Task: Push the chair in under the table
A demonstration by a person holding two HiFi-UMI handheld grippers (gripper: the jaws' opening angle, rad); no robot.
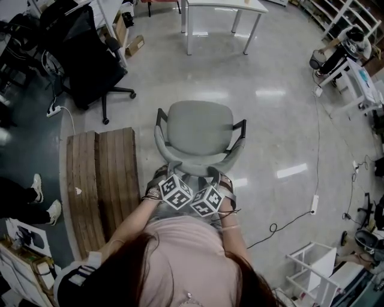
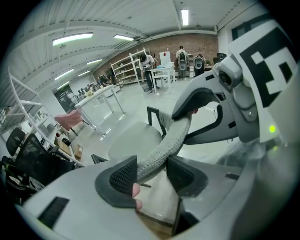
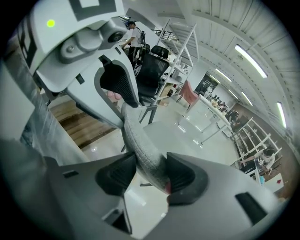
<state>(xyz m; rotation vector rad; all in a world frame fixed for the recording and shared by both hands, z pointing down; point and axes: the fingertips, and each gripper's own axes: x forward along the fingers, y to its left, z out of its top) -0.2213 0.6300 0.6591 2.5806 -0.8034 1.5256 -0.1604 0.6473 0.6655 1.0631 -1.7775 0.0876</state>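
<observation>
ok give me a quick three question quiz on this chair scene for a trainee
1. True or false: the chair already sits under the white table.
2. What is the left claw closed on? A the backrest rim; B an armrest; C a table leg.
3. Fill in: in the head view, the thing lying on the floor left of the chair is a wooden ____.

Key:
1. False, open floor lies between them.
2. A.
3. pallet.
</observation>
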